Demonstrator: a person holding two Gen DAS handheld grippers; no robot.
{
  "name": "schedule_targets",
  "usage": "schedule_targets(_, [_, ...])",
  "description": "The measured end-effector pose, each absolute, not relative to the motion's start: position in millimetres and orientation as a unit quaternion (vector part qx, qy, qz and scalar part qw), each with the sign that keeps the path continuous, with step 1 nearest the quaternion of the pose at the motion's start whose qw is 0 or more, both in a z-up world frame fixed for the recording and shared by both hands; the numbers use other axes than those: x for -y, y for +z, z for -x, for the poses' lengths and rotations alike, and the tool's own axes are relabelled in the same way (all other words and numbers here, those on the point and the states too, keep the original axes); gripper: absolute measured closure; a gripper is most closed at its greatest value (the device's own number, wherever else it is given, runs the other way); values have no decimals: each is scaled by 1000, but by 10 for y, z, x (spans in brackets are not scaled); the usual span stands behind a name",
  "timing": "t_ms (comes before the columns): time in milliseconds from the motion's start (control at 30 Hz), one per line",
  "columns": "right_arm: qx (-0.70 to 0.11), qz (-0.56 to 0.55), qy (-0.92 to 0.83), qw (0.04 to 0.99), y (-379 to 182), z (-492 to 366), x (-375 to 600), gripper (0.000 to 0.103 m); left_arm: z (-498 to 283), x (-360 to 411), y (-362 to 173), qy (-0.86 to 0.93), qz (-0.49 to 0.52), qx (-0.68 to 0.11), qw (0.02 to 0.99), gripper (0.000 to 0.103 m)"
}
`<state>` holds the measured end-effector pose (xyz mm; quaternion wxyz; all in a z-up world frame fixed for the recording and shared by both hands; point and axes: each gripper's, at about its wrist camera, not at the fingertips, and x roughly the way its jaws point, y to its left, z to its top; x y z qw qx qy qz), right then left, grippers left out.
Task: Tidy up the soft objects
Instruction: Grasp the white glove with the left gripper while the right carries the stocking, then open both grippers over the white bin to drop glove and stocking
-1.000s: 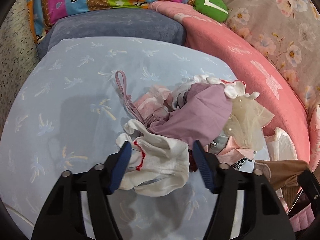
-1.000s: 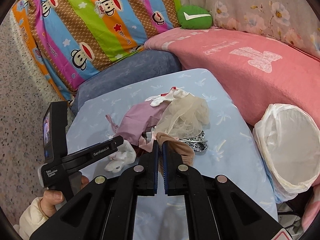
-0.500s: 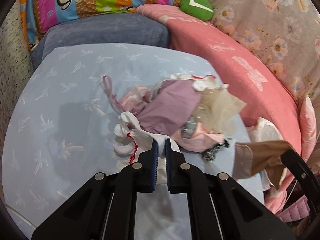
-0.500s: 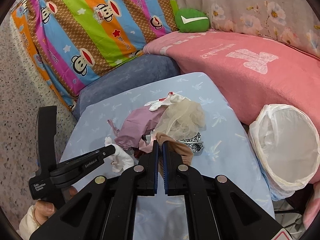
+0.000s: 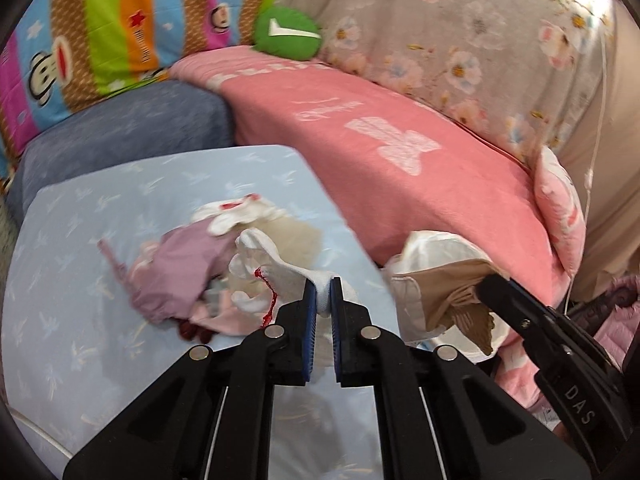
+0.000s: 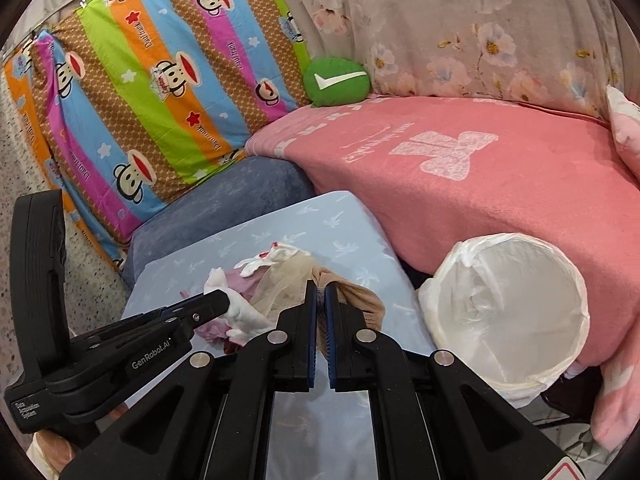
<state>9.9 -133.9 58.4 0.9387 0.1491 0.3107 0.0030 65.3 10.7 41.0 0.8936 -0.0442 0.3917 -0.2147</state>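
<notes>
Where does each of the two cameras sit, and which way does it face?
Left wrist: sits on the left hand-held gripper, looks forward over the light blue cushion to the pink blanket; its fingers pinch a white sock; the right hand-held gripper enters at right with tan fabric.
Right wrist: sits on the right hand-held gripper, faces the clothes pile and striped pillow; the left hand-held gripper shows at left.
Both share the green cushion, the white-lined bin and the pile.

I see a white glove (image 5: 276, 276) with red stitching, a tan stocking (image 5: 448, 292), a lilac garment (image 5: 180, 264), a pale-blue leaf-print sheet (image 5: 80, 320), and a pink blanket (image 6: 460, 168).
</notes>
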Motion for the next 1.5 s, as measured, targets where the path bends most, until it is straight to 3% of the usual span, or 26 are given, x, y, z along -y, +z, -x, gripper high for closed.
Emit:
schedule_targets(800, [-301, -200, -131, 923, 359, -174, 2771, 97, -850, 1465, 307, -362, -14, -408, 838, 94])
schedule_targets(833, [-301, -202, -133, 923, 351, -170, 2788, 96, -856, 1496, 298, -360, -19, -409, 838, 87])
schedule_targets(967, [-298, -197, -150, 922, 341, -161, 2846, 93, -885, 1515, 302, -343, -19, -405, 848, 45])
schedule_targets(1033, [-298, -201, -152, 921, 328, -147, 2882, 88, -901, 1482, 314, -334, -13, -403, 852, 37])
schedule_targets(1100, [-295, -202, -155, 921, 328, -123, 2895, 78, -922, 1455, 308, -329, -8, -405, 853, 35])
schedule_targets(1167, [-294, -203, -156, 921, 331, -102, 2894, 75, -925, 1442, 306, -322, -9, -406, 855, 35])
schedule_targets(1500, [-303, -198, -137, 922, 291, -41, 2683, 67, -855, 1243, 288, -295, -10, -402, 867, 35])
